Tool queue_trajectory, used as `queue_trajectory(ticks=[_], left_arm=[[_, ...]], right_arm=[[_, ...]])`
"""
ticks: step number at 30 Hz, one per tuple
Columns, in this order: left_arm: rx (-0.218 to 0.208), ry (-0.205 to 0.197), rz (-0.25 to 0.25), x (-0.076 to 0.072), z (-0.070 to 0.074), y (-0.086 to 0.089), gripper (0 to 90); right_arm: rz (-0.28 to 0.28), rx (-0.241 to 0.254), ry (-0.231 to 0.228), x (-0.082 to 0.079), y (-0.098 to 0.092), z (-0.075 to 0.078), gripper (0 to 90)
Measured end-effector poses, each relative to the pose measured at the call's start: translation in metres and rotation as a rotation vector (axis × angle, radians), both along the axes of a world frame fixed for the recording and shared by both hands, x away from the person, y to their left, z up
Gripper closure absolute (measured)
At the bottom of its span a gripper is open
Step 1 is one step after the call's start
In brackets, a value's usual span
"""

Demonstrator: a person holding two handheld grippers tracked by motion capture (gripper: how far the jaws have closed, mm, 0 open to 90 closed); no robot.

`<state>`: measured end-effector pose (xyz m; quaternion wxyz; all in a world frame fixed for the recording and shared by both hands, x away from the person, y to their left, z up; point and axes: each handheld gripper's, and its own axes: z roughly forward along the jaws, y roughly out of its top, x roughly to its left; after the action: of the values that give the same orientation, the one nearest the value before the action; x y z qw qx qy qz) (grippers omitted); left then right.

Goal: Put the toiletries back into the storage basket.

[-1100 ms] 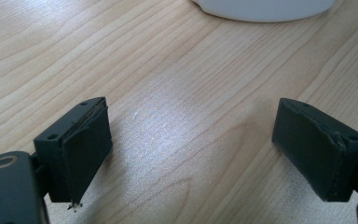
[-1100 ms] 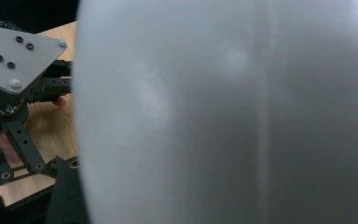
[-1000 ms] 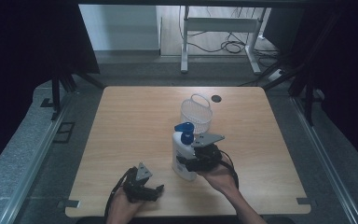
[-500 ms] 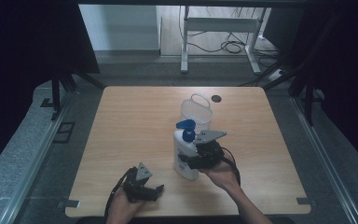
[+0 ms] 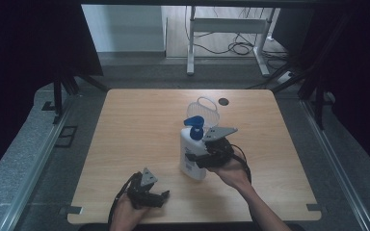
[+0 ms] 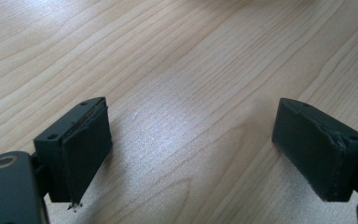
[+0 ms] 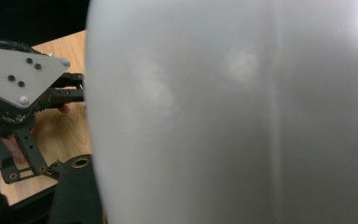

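Note:
A white pump bottle point(image 5: 189, 144) with a blue pump head point(image 5: 194, 123) stands upright at the table's middle. My right gripper point(image 5: 203, 156) is shut on its body from the right side. In the right gripper view the bottle's white wall point(image 7: 237, 112) is pressed close against the camera, hiding the jaws. My left gripper point(image 5: 161, 196) rests near the front edge, left of the bottle and apart from it. Its jaws stand open over bare wood point(image 6: 193, 149), with nothing between the pads point(image 6: 86, 149). It also appears beyond the bottle's edge point(image 7: 23, 107).
A clear plastic basket point(image 5: 203, 111) stands just behind the bottle. A small dark round hole point(image 5: 223, 101) sits near the far edge of the wooden table point(image 5: 139, 125). A white desk frame point(image 5: 226, 29) and cables lie on the floor beyond.
My right hand and the bottle have shifted very slightly to the right. The left gripper has stayed where it was.

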<state>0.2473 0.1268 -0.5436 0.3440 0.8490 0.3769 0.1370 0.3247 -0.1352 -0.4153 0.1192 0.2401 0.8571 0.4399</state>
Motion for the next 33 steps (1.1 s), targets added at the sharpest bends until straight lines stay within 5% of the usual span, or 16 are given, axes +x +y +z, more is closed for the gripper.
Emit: queue_trajectory(ticks=[33], left_arm=[[0.003,-0.001,-0.003,0.001,0.0,0.0,11.1]], right_arm=[[0.024,0.042,-0.023,0.05,-0.026,0.046,37.2]])
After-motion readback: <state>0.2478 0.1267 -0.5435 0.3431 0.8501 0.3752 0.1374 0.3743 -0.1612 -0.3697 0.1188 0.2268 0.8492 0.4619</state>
